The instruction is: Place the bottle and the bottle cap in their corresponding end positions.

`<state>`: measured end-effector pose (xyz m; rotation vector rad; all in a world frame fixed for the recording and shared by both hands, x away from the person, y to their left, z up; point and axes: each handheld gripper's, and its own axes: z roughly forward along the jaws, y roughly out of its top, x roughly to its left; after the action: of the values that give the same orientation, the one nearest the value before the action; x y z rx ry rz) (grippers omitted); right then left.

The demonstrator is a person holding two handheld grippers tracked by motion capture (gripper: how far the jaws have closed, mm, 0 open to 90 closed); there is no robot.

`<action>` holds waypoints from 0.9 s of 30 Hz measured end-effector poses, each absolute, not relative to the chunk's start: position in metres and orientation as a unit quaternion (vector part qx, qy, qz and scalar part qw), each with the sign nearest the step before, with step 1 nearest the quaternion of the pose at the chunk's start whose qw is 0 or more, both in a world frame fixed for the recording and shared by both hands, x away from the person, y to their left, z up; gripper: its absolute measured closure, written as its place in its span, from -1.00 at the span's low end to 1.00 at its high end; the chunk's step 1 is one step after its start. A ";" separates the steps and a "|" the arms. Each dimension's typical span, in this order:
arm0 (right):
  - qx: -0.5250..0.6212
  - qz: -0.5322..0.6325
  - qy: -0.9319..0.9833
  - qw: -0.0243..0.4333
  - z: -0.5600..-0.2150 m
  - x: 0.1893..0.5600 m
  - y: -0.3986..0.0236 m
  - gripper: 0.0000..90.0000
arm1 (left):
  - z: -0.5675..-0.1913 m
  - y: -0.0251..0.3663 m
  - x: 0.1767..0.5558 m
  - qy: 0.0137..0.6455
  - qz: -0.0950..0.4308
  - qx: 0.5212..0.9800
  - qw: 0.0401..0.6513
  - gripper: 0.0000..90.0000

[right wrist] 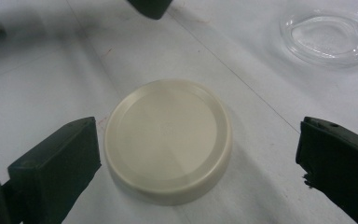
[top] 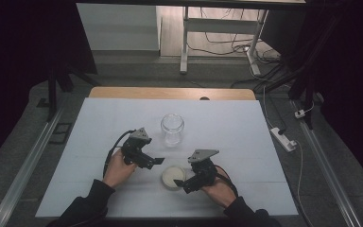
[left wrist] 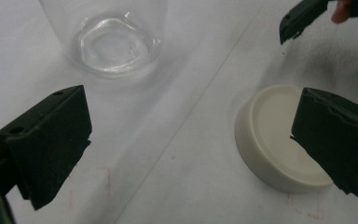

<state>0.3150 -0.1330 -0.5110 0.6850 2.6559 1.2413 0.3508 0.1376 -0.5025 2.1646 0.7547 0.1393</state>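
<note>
Jaws of the right gripper (right wrist: 198, 158) are standing wide apart on either side of a round cream-coloured plastic lid (right wrist: 168, 137), which is lying flat on the white table cover (right wrist: 37, 93) with its smooth top facing up; neither jaw is touching it, and the lid is sitting nearer the jaw at the left of the right gripper view than the other. In the high view this gripper (top: 183, 183) is hovering just beside the lid (top: 173, 176), close to the person's edge of the table cover (top: 246, 137), with the person's right hand (top: 220, 191) wrapping its body. The left gripper (left wrist: 191, 149) is also gaping wide and holding nothing, its jaws hanging over bare cover while the lid (left wrist: 275, 140) is lying partly behind the jaw at the right of its view, so the lid's far rim is being hidden there. In the high view the left gripper (top: 158, 161) is pointing toward the lid from the left, held by the left hand (top: 119, 169). Farther out, a clear glass jar (top: 172, 128) is standing upright and open, looking empty; both gripper views are cutting it off, showing little more than its thick base (left wrist: 114, 46) (right wrist: 328, 37). Beyond the table, dim floor and cables are hard to make out.
</note>
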 end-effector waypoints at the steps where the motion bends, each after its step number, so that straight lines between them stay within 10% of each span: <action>1: 0.226 0.412 0.880 0.063 -0.511 0.315 -0.134 -1.00 | -0.502 0.138 0.348 0.300 0.056 0.859 0.410 -1.00; 27: 0.233 0.397 0.884 0.086 -0.505 0.308 -0.149 -1.00 | -0.496 0.170 0.297 0.322 0.062 0.848 0.418 -1.00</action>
<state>0.3079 -0.1490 -0.5055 0.6944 2.6345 1.1824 0.2971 0.1696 -0.4964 2.1267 0.8069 0.1556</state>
